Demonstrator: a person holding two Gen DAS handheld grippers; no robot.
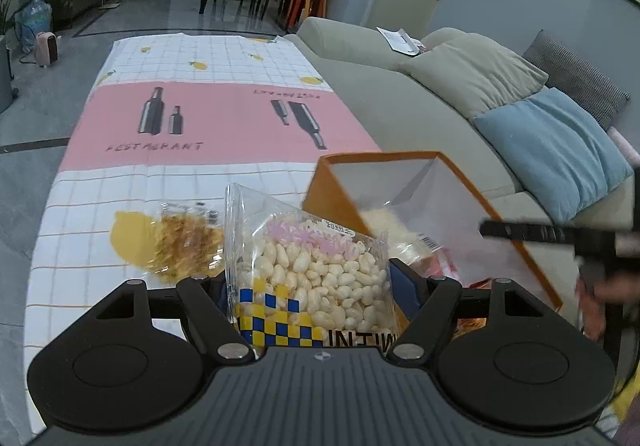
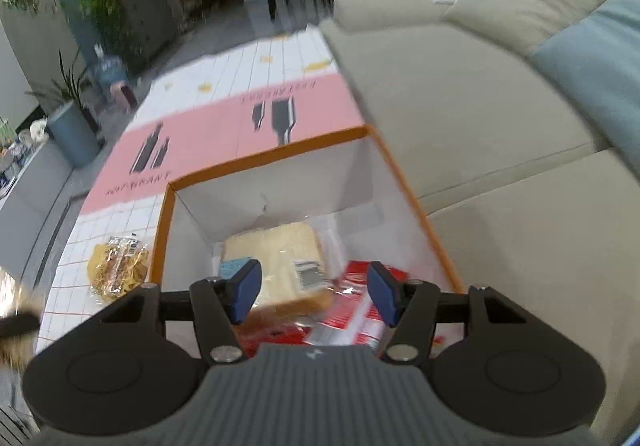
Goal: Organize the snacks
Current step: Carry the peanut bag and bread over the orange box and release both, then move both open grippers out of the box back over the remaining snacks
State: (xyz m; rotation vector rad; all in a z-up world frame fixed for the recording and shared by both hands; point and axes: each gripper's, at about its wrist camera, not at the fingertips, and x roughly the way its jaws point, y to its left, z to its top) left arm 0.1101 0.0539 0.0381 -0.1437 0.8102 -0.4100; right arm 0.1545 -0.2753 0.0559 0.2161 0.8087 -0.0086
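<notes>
Checked tablecloth [image 1: 192,54] fills the frame's middle; lower centre, the left gripper [image 1: 316,286] clamps the puffed-snack bag [image 1: 316,270], just left of the orange box [image 1: 520,246]. Right gripper [image 2: 314,292] hangs agape, empty, over the bread [image 2: 280,250] inside. Risk: the slick bag slips loose or snags the rim. Yellow snack packet [image 1: 188,242] waits at left.
</notes>
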